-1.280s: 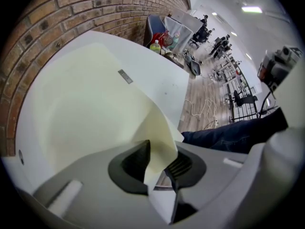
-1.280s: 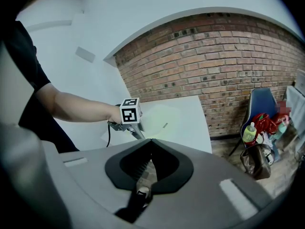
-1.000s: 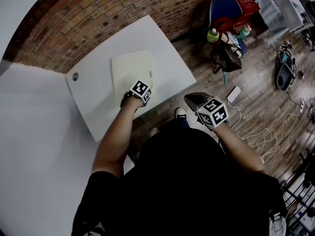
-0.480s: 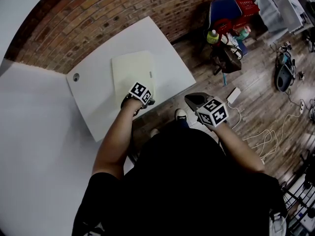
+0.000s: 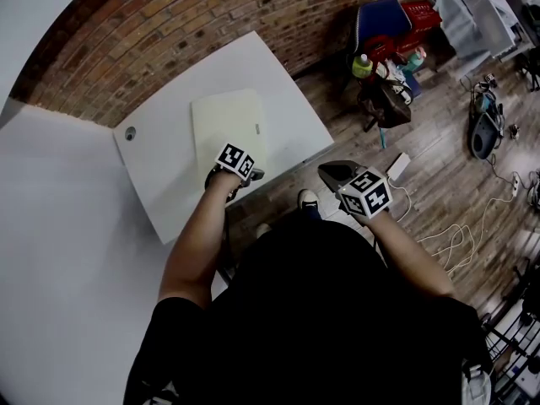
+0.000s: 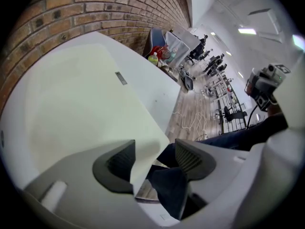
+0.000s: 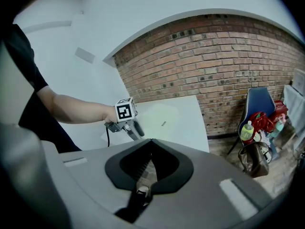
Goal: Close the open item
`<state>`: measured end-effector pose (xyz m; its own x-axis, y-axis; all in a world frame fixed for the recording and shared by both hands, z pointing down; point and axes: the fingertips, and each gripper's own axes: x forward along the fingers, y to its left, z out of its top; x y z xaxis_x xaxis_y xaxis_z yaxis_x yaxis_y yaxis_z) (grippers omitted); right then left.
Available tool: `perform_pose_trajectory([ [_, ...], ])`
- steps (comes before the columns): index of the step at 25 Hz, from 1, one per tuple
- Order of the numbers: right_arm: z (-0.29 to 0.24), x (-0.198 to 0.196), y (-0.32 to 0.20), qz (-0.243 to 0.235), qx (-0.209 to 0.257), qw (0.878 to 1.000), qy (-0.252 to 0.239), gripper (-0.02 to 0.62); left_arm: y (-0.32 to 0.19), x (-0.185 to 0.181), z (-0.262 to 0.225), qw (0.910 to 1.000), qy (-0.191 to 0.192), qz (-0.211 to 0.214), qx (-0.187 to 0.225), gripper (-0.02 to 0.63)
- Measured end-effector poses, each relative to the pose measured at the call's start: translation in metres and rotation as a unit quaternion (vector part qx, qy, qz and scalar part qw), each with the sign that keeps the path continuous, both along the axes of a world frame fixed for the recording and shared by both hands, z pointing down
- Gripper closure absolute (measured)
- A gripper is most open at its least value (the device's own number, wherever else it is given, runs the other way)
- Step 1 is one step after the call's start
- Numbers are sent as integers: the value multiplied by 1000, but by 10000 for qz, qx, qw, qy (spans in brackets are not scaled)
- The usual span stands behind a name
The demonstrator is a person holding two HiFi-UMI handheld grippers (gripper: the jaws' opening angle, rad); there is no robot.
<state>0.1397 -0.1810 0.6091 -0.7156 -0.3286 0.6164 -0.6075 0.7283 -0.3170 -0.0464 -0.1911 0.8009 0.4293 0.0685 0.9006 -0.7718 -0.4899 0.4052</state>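
Observation:
A pale cream flat item (image 5: 226,121) lies shut on the white table (image 5: 283,87). My left gripper (image 5: 251,174) is at its near right corner. Seen from the left gripper view, that corner (image 6: 143,147) reaches in between the widely spread jaws of the left gripper (image 6: 155,159). The jaws are opening and the pads do not press on it. My right gripper (image 5: 333,174) hovers off the table over the floor, shut with nothing in it (image 7: 144,173). The right gripper view also shows the left gripper (image 7: 135,128) at the cream item (image 7: 159,114).
A brick wall (image 5: 177,15) runs behind the table. A blue chair (image 5: 384,11) with bags and a bottle stands at the far right. Cables (image 5: 460,230) lie on the wood floor. The table has a round grommet (image 5: 129,132) near its left end.
The left gripper's jaws have spread apart and it has drawn back a little toward the table's near edge. The cream item stays flat. The right gripper has hardly moved.

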Motion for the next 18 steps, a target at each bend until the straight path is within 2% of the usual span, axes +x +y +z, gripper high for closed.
perform_pose_trajectory([
  [13, -9, 5, -2, 43, 120, 9999, -4, 594, -4, -16, -18, 9982, 81, -434, 407, 348],
  [18, -13, 2, -4, 36, 197, 9998, -19, 595, 1, -24, -33, 9965, 253, -575, 542, 403],
])
